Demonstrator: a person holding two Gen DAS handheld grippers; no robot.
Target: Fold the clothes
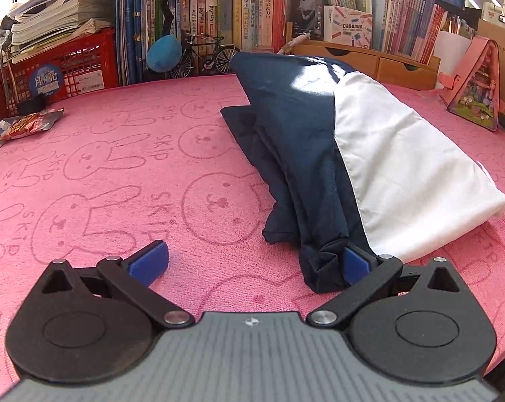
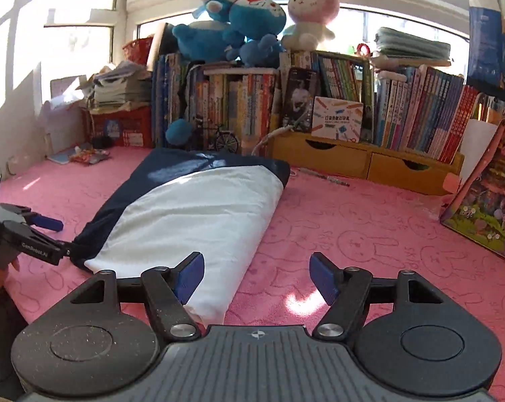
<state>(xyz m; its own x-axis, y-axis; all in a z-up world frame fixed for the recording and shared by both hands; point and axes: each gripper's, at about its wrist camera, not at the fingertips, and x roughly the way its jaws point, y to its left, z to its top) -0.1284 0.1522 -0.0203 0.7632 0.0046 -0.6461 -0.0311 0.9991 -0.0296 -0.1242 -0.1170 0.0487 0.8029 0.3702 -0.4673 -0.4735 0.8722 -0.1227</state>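
A folded navy and white garment [image 1: 319,140] lies on the pink rabbit-print mat [image 1: 118,174]. Its navy end bunches at the near side. My left gripper [image 1: 252,264] is open wide, and the bunched navy cloth rests against its right finger's blue pad [image 1: 353,266]; the left pad [image 1: 148,263] is over bare mat. In the right wrist view the garment [image 2: 198,211] runs away from me. My right gripper [image 2: 257,278] is open, its left finger over the garment's white near corner and its right finger over the mat. The left gripper [image 2: 64,238] shows at the garment's navy edge, held by a hand.
Rows of books [image 1: 239,16] line the back of the mat, with a wooden drawer unit [image 2: 363,160], a red crate [image 1: 64,70] under stacked papers, a model bicycle [image 1: 205,53] and a snack packet [image 1: 27,125]. A pink triangular case [image 2: 487,201] stands at the right. Plush toys [image 2: 245,20] sit on the books.
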